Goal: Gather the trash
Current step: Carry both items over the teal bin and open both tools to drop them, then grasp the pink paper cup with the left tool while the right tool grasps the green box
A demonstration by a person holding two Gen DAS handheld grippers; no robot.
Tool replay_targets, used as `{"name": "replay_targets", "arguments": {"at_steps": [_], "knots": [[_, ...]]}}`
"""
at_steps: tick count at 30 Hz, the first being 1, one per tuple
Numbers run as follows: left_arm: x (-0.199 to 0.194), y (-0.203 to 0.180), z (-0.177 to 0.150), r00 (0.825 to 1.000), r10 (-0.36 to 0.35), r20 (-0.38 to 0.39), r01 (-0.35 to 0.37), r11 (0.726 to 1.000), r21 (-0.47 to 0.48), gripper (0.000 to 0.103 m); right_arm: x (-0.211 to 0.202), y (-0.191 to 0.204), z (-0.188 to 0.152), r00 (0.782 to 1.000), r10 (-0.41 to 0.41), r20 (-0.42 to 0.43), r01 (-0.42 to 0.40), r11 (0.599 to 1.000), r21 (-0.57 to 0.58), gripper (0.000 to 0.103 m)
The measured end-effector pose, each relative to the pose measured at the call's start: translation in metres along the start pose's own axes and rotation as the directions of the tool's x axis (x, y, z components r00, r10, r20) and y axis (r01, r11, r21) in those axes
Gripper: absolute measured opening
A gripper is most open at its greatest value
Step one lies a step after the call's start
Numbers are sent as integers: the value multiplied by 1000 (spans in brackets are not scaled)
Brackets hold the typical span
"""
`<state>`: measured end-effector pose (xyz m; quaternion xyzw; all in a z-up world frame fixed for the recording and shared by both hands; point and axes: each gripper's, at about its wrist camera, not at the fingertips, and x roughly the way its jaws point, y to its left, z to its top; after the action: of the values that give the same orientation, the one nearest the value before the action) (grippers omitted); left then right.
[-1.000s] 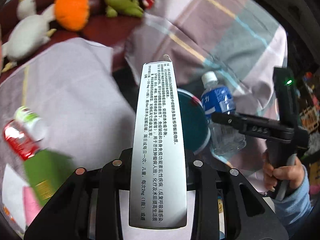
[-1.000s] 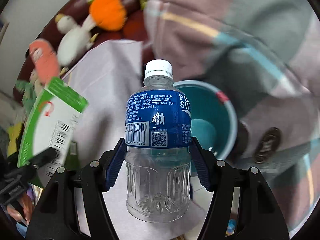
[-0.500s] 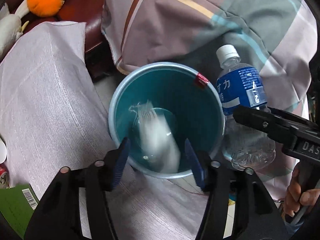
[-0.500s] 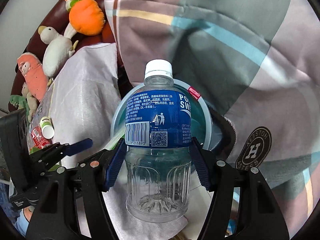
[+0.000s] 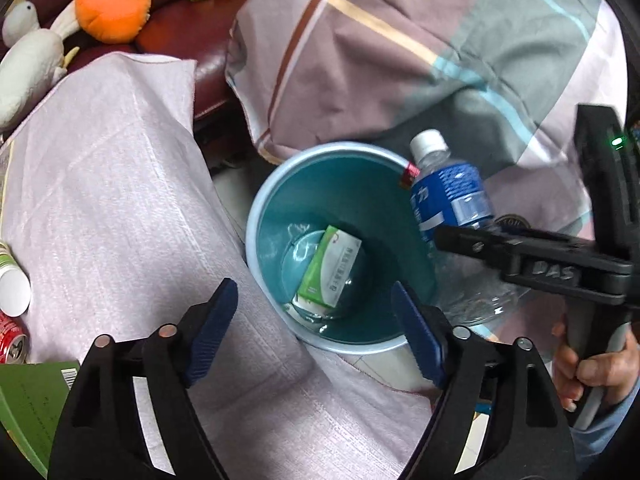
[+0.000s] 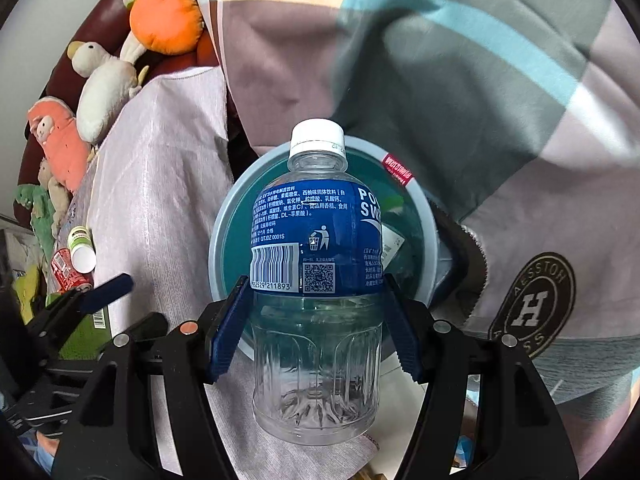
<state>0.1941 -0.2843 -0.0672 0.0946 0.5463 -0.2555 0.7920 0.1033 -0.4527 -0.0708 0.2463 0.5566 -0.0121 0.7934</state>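
Your left gripper [image 5: 312, 316] hangs released and empty at the bottom centre of its view, jaws spread wide over the near rim of the teal bin [image 5: 256, 248]. A green-and-white carton [image 5: 330, 268] lies on the bin's floor, in the middle of the frame.

Your right gripper [image 6: 316, 320] is clenched on the empty blue-label bottle [image 6: 316, 248], pads pressing its sides just at the lower edge of the label. In the left wrist view the bottle [image 5: 450, 196] sits at the right of the frame, beside the bin's right rim rather than clearly over the opening.

That is your main risk. Let go here and the bottle may clip the rim and bounce out onto the plaid fabric [image 5: 400, 52] draped just past the bin. An empty bottle is light and springy, so even a glancing hit probably sends it rolling. Carry it over the teal interior before you release.

Mind your left gripper too: it is close to the rim, and a careless swing could knock or tip the bin.

More trash waits at the left edge of the left wrist view: a red can [image 5: 12, 340] and a white-lidded container [image 5: 12, 284] on the pale woven cloth [image 5: 120, 180].
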Motion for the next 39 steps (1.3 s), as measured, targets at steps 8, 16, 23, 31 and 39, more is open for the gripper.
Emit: {"name": "replay_targets", "arguments": {"at_steps": [8,16,23,31,39], "knots": [[-22,8,-6,999,-11,45,11,1000,-9,88,6,14,0,1000,-24,-10,24,1000,-10,74],[-42,17,-21,997,-30,65,32,999,-30,88,-9,19,-13,996,-92,-4,92,996,-13,77],[-78,22,-41,994,-34,104,37,999,-29,88,-25,37,-31,993,-119,6,119,992,-31,77],[-133,41,-72,984,-21,179,30,999,-46,88,-49,85,-55,992,-122,28,125,986,-110,78],[-183,84,-116,968,3,250,27,993,-117,90,-68,160,-83,994,-109,28,113,961,-252,81]]}}
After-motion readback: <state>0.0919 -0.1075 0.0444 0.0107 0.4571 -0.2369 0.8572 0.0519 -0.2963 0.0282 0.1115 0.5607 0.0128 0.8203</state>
